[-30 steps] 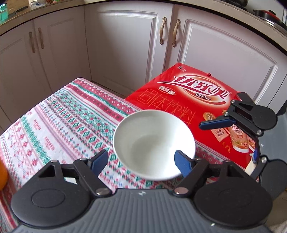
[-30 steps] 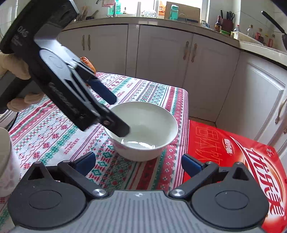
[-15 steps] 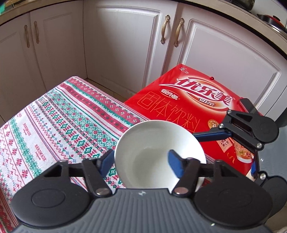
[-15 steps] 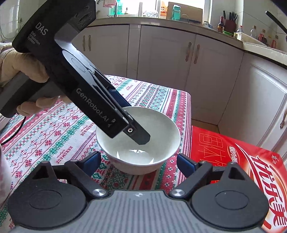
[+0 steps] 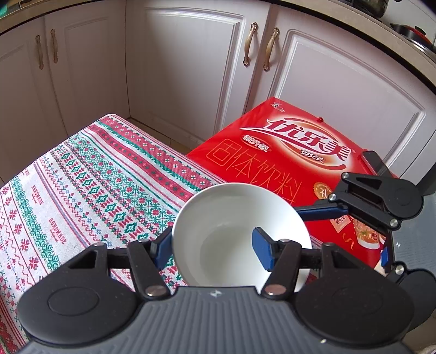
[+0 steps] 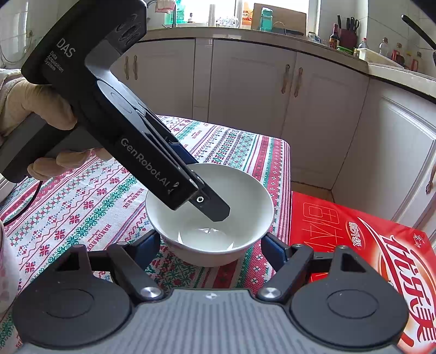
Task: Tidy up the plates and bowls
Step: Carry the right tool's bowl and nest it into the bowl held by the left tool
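bowl: round, glossy white | left hand-held gripper: clamped on rim | right: closing around it

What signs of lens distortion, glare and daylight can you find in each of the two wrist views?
Left wrist view: cabinet doors bow outward, a fisheye effect; the red box shows a soft sheen; the image is sharp. Right wrist view: bright window light washes out the countertop area; a small highlight glints on the bottom of the white bowl; the dark corners are lens vignetting.
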The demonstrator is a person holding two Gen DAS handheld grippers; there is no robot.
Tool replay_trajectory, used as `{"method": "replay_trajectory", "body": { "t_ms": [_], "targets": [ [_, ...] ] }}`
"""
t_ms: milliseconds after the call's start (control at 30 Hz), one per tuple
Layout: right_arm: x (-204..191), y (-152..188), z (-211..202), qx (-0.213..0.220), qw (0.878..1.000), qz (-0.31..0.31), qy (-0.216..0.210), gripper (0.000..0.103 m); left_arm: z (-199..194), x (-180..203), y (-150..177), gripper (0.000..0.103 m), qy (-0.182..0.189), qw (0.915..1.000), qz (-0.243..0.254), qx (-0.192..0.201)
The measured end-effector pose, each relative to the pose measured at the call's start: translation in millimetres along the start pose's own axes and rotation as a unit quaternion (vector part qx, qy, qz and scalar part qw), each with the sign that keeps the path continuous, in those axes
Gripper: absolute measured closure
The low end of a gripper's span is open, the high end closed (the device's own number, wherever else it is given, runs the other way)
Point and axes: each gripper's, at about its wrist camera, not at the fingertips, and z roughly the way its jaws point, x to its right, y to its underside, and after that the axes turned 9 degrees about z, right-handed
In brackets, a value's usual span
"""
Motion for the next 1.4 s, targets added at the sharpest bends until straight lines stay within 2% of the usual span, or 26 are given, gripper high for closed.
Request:
{"method": "replay_trajectory", "body": {
  "t_ms": [367,1133,1400],
  "targets": [
    [-8.9,-2.2,-15.4,-0.006,1.0,-0.003,-0.006,0.019,-17.6,13.0,6.6,0.043,-0.002,1.0,0.0,0.0],
    [-64.1,7.3,-95.0,0.016,0.999,-0.032,-0.029,0.019,-109.9,68.5,38.1,0.043,-0.04,0.9984,0.006,0.039],
    [-83.0,15.2,-115.2,0.017,0.998,-0.041,-0.049,0.019,-133.3,84.4,56.7,0.043,-0.057,0.9974,-0.011,0.043]
  ]
}}
